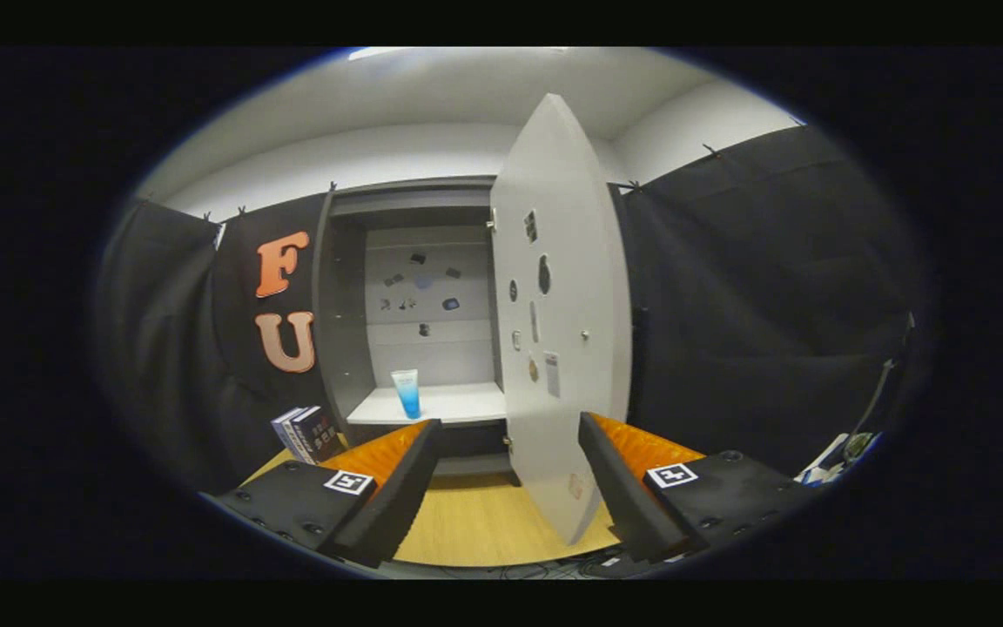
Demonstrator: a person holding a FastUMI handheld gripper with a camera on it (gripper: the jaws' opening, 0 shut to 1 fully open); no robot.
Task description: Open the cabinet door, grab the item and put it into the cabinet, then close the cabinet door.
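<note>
- The gripper [501, 488] stands wide open with nothing between its fingers; both fingers point toward the cabinet [410, 305], and the lower edge of the door hangs in the gap between them, touching neither, as far as can be told.
- The item, a small tube [407, 394] with a pale upper part and a blue lower part, stands upright on the cabinet's shelf [449, 405], near its front left corner; it is beyond the fingertips and well apart from them; judging by this, the placing looks done and the closing is what remains.
- The tube looks light and somewhat soft-walled, probably smooth and a little slippery; standing narrow on its end, it may tip at a nudge; if it needed moving, the middle of its body would be the place to hold it, gently.
- The door [558, 322] is a flat, stiff, pale panel, swung open toward the gripper on hinges at its left; it carries small stickers and a small knob [585, 334] toward its free edge; it should swing lightly, so a push on the panel's face near that free edge or a pinch at the knob seems the way to close it.
- The cabinet stands on a light wooden tabletop [475, 522]; books [306, 433] stand on it left of the cabinet.
- Black cloth walls the booth on both sides; white wall and ceiling rise above.
</note>
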